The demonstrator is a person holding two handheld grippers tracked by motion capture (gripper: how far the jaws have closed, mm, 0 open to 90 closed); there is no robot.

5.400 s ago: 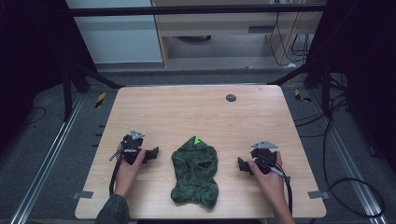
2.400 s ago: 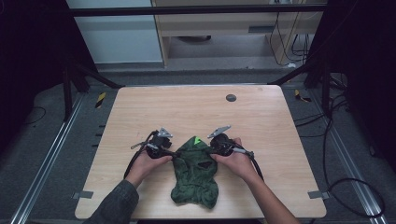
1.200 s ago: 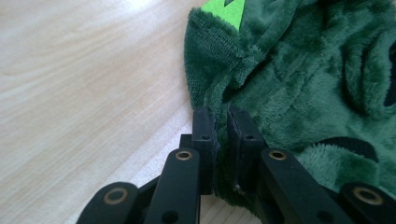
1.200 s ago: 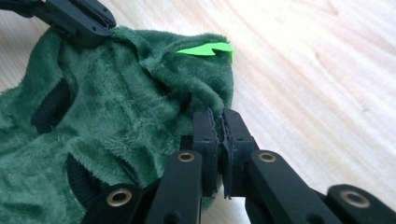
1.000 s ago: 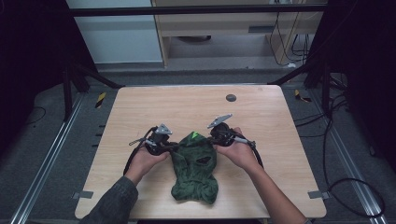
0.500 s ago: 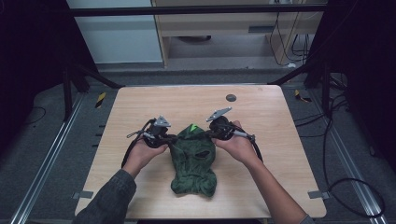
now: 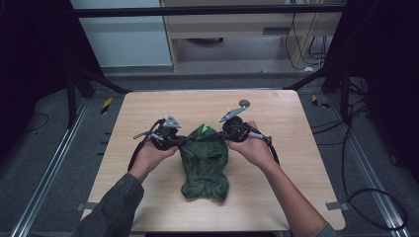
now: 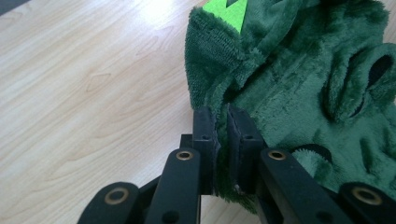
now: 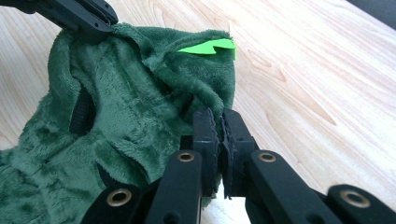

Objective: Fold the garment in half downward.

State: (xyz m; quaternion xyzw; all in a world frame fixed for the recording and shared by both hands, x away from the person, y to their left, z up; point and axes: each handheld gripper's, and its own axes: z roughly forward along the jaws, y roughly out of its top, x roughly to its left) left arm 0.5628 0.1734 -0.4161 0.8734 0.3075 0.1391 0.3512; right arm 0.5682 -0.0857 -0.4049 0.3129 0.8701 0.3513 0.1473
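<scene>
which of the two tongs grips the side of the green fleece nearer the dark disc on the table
The right tongs, clamped on the green fleece garment's right top edge; the dark disc lies just beyond them. The left tongs grip the opposite edge.

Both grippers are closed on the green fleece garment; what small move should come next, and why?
Probably lift both together a little. The left gripper and right gripper each pinch a top edge of the green fleece garment, whose lower part lies rumpled on the table.

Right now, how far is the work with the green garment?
Done: both tools have closed on the green fleece garment, the left tool and the right tool each pinching an edge near the bright green tag. In hand: holding its top. Left: probably lifting or spreading it; its lower part lies crumpled on the table.
</scene>
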